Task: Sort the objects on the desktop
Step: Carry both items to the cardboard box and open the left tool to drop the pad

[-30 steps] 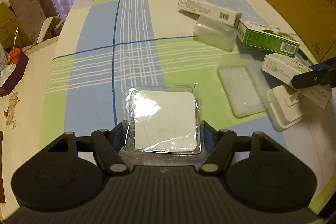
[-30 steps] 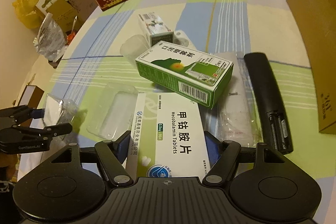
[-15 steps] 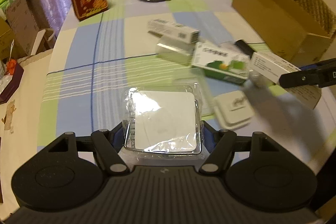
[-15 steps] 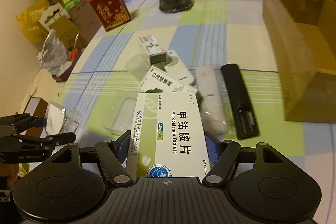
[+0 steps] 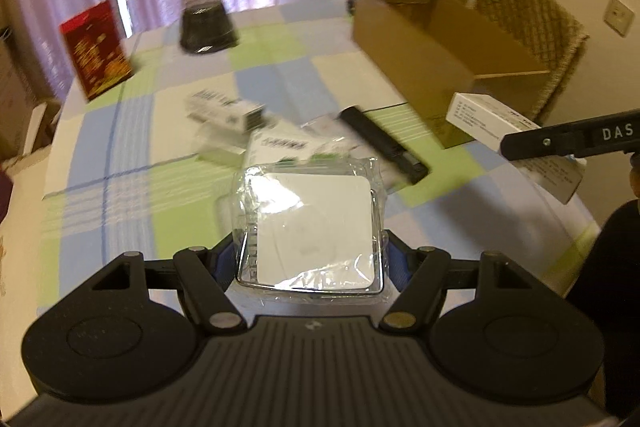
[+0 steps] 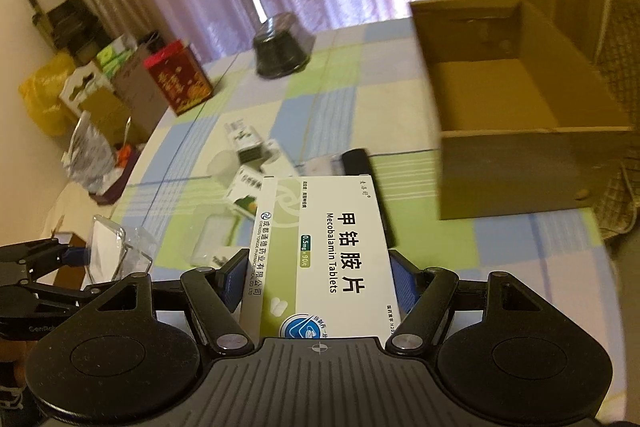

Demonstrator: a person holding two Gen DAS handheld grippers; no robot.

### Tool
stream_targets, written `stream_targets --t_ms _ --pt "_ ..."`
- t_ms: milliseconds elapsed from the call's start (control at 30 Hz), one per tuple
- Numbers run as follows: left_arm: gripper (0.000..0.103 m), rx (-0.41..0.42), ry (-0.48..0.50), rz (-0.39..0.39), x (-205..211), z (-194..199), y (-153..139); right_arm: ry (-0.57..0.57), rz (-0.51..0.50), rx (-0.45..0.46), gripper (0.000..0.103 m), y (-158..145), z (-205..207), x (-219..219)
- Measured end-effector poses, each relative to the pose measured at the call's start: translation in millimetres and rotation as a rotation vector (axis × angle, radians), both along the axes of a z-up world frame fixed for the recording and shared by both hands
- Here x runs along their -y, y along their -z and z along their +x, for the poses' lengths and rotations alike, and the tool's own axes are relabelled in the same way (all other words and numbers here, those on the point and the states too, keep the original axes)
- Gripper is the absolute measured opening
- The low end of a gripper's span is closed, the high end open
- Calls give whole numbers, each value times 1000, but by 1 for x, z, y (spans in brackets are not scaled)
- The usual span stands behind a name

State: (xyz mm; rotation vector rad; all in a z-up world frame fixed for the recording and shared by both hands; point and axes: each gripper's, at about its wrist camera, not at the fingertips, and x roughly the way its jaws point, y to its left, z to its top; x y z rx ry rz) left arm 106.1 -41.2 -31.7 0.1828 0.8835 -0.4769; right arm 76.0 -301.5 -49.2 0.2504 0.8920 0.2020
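The right hand-held gripper (image 6: 318,285) was closed on a white tablet box (image 6: 324,255), held above the tabletop (image 6: 340,115) with its long axis pointing forward along the fingers. The open cardboard box (image 6: 520,143) stood ahead and to the right of it, nearer this gripper than the other. The left hand-held gripper (image 5: 312,255) was closed on a clear plastic case (image 5: 312,223), also lifted clear. A black remote (image 5: 380,143) and other small boxes lay between, blurred.
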Motion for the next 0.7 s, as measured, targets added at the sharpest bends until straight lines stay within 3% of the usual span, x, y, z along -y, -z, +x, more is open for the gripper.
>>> stream_targets --t_ms 300,700 --pt "67 35 106 -20 66 10 -21 95 -5 55 70 -21 -8 54" --pt "67 104 216 -63 170 68 -44 211 -49 135 70 -47 41 134"
